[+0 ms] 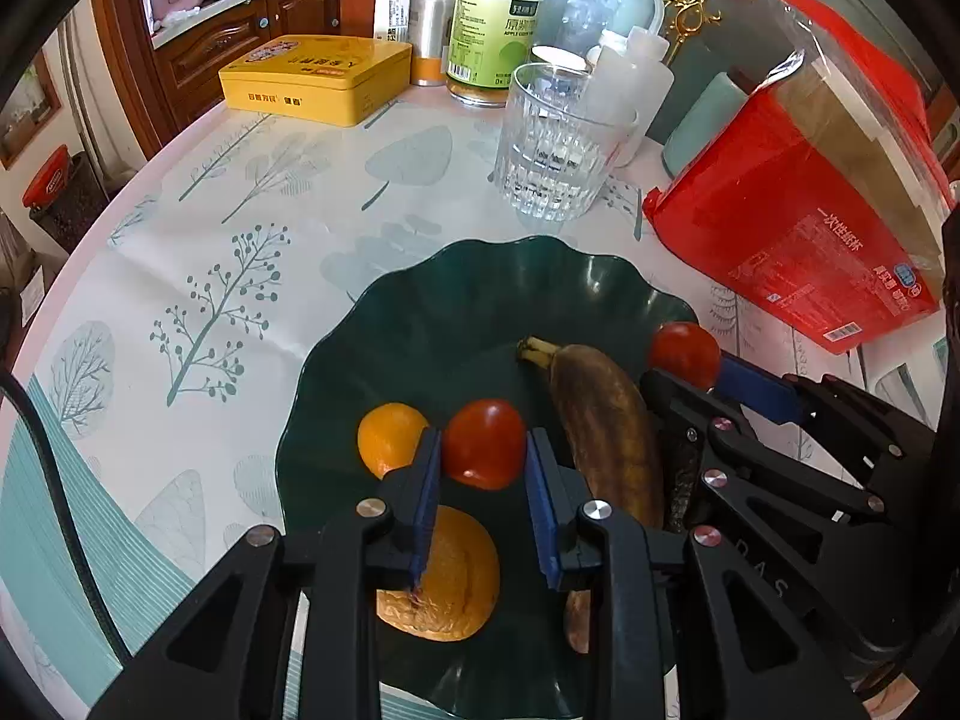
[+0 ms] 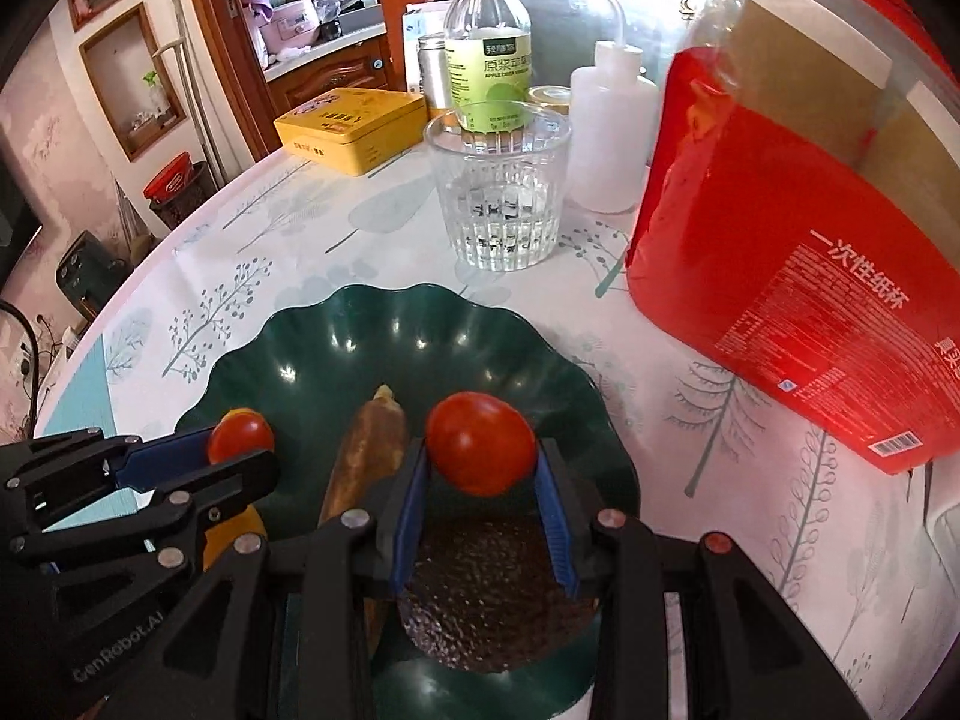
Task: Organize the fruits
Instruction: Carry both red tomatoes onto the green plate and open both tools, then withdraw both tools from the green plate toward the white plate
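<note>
The two grippers crowd each other over the green plate [image 1: 456,300], the right gripper [image 1: 708,381] just beside the left gripper [image 1: 483,450], with the banana [image 1: 606,432] between them. Beyond the plate a glass [image 2: 498,192] stands in the way, bottles [image 2: 489,48] packed behind it. The red bag [image 2: 798,276] walls off the right side, perhaps leaning. The left side of the surface [image 1: 198,252] lies open as far as the yellow tin [image 1: 318,78].
</note>
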The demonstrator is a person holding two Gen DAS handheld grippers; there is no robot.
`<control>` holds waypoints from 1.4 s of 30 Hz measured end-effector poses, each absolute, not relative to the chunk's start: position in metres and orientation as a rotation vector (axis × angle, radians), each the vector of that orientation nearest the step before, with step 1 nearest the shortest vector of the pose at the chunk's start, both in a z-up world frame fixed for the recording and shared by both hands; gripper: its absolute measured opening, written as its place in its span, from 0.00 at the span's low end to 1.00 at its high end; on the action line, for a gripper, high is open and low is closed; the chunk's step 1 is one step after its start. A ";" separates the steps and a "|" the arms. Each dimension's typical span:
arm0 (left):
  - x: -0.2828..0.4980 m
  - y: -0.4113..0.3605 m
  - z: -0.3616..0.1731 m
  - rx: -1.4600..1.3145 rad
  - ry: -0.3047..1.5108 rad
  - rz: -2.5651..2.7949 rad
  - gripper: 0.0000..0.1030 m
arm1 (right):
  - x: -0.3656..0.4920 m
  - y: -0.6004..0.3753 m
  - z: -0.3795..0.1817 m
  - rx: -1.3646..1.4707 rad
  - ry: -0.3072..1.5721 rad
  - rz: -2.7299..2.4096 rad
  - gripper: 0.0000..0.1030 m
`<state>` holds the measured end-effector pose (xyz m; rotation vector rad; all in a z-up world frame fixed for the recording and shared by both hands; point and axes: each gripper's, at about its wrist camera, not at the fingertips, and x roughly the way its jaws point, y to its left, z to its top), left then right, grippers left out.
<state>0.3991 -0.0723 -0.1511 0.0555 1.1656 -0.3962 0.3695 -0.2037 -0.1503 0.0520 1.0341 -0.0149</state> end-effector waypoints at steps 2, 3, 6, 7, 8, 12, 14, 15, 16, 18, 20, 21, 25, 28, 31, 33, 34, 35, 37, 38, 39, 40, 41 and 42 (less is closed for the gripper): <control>0.397 -0.073 -0.152 0.063 1.168 -0.395 0.25 | 0.369 -0.202 -0.149 0.038 1.036 -0.017 0.35; 0.396 -0.073 -0.152 0.067 1.171 -0.393 0.27 | 0.368 -0.202 -0.148 0.035 1.035 -0.017 0.36; 0.391 -0.073 -0.150 0.068 1.166 -0.391 0.31 | 0.366 -0.202 -0.143 0.041 1.021 -0.006 0.40; 0.390 -0.072 -0.148 0.072 1.162 -0.388 0.32 | 0.365 -0.202 -0.142 0.042 1.017 -0.007 0.42; 0.388 -0.071 -0.147 0.075 1.158 -0.385 0.33 | 0.364 -0.201 -0.140 0.041 1.012 -0.009 0.44; 0.383 -0.065 -0.142 0.078 1.154 -0.365 0.49 | 0.360 -0.202 -0.135 0.045 1.007 -0.014 0.46; 0.379 -0.061 -0.138 0.077 1.148 -0.357 0.56 | 0.358 -0.203 -0.133 0.053 1.005 -0.010 0.46; 0.377 -0.059 -0.136 0.075 1.144 -0.353 0.58 | 0.357 -0.203 -0.131 0.054 1.003 -0.010 0.47; 0.375 -0.058 -0.134 0.075 1.141 -0.350 0.60 | 0.355 -0.202 -0.129 0.051 1.001 -0.010 0.47; 0.372 -0.055 -0.130 0.079 1.136 -0.344 0.62 | 0.352 -0.200 -0.127 0.046 1.000 -0.010 0.47; 0.368 -0.052 -0.124 0.084 1.131 -0.338 0.65 | 0.349 -0.199 -0.123 0.047 0.998 -0.009 0.47; 0.365 -0.051 -0.121 0.087 1.128 -0.333 0.66 | 0.346 -0.199 -0.121 0.047 0.996 -0.008 0.47; 0.357 -0.048 -0.111 0.093 1.115 -0.328 0.70 | 0.338 -0.196 -0.111 0.043 0.990 -0.007 0.47; 0.349 -0.045 -0.101 0.104 1.102 -0.321 0.71 | 0.330 -0.194 -0.103 0.036 0.984 -0.009 0.47; 0.341 -0.043 -0.091 0.108 1.092 -0.318 0.71 | 0.320 -0.193 -0.095 0.036 0.980 -0.007 0.47; 0.335 -0.041 -0.085 0.107 1.088 -0.318 0.73 | 0.315 -0.192 -0.091 0.039 0.982 -0.006 0.47; 0.331 -0.040 -0.081 0.110 1.083 -0.315 0.74 | 0.313 -0.191 -0.089 0.039 0.982 -0.007 0.47; 0.329 -0.039 -0.078 0.113 1.080 -0.313 0.74 | 0.310 -0.191 -0.086 0.039 0.982 -0.007 0.47; 0.324 -0.037 -0.072 0.120 1.075 -0.309 0.75 | 0.304 -0.191 -0.081 0.039 0.982 -0.011 0.47; 0.320 -0.036 -0.069 0.123 1.072 -0.307 0.75 | 0.301 -0.190 -0.079 0.040 0.982 -0.011 0.47; 0.317 -0.034 -0.065 0.124 1.070 -0.304 0.75 | 0.299 -0.190 -0.077 0.043 0.983 -0.010 0.47; 0.316 -0.033 -0.063 0.123 1.068 -0.302 0.75 | 0.296 -0.190 -0.074 0.046 0.982 -0.009 0.47; 0.312 -0.031 -0.060 0.123 1.066 -0.300 0.75 | 0.292 -0.189 -0.071 0.050 0.982 -0.009 0.47; 0.309 -0.029 -0.057 0.121 1.064 -0.299 0.76 | 0.289 -0.189 -0.068 0.051 0.982 -0.009 0.47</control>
